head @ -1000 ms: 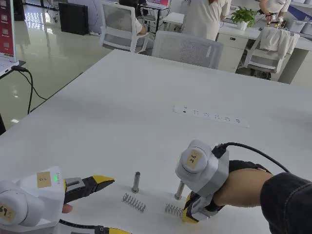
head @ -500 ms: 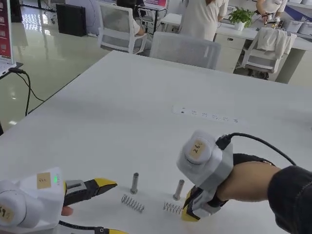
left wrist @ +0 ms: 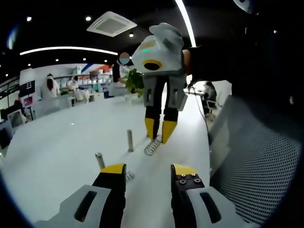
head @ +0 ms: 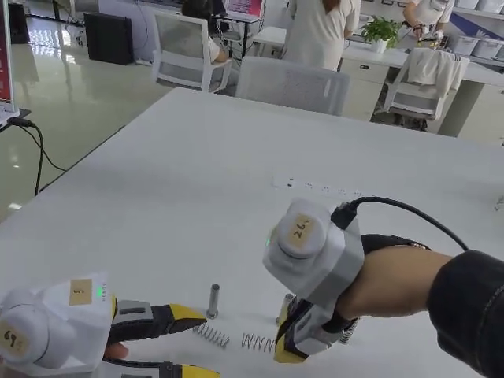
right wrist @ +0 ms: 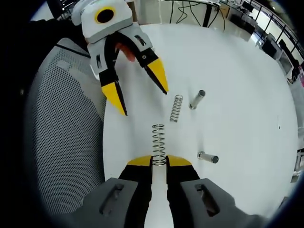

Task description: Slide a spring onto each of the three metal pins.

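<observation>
Spring [right wrist: 158, 140] is being clamped by just its end in the right gripper [right wrist: 159, 161], left gripper [left wrist: 148, 171] being held apart, so it's probably being set up to ping loose.

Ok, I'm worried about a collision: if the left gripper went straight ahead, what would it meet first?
Likely the loose spring by its jaw tip, then the held spring in the right gripper; depth is unclear.

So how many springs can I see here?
2. One spring is pinched at its end in the right claw; the other lies loose on the table, nearer the left claw. More may be hidden.
</observation>
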Motion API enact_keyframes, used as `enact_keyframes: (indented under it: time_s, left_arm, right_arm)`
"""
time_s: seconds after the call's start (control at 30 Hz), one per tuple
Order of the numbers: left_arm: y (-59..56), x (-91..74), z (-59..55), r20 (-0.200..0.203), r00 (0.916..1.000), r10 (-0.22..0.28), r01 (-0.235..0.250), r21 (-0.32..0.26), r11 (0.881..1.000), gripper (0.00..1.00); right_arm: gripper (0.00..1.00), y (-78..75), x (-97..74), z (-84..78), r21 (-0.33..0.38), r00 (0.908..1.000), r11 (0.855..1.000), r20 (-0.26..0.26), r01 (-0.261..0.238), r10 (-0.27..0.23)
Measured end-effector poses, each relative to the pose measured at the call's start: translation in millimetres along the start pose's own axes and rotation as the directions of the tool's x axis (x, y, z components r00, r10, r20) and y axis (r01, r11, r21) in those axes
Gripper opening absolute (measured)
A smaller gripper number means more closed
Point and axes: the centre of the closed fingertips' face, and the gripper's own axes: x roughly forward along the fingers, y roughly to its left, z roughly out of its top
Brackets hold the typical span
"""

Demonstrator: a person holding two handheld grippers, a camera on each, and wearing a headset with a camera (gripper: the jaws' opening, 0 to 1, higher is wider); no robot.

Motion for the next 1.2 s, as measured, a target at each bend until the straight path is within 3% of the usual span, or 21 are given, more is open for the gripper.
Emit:
enact_keyframes:
  time_s: [0.4,1.0,1.2]
  left_arm:
    - [-7.9,12.3,5.7,-0.003,0.9983,-0.058,0.058,0.025,0.998,0.27]
    - [-23.9,23.9,9.3,-0.011,0.9930,-0.118,0.118,0.052,0.992,0.05]
    - [-26.0,24.3,7.6,-0.019,0.9915,-0.129,0.130,0.057,0.990,0.04]
  right_arm:
    - [0.08,10.6,-1.5,12.1,-0.061,0.9997,0.998,-0.002,-0.026,0.026]
    - [0.08,19.8,-1.4,12.2,-0.126,0.9983,0.990,-0.025,-0.056,0.053]
    - [0.08,21.9,-0.9,10.9,-0.143,0.9981,0.988,-0.022,-0.059,0.057]
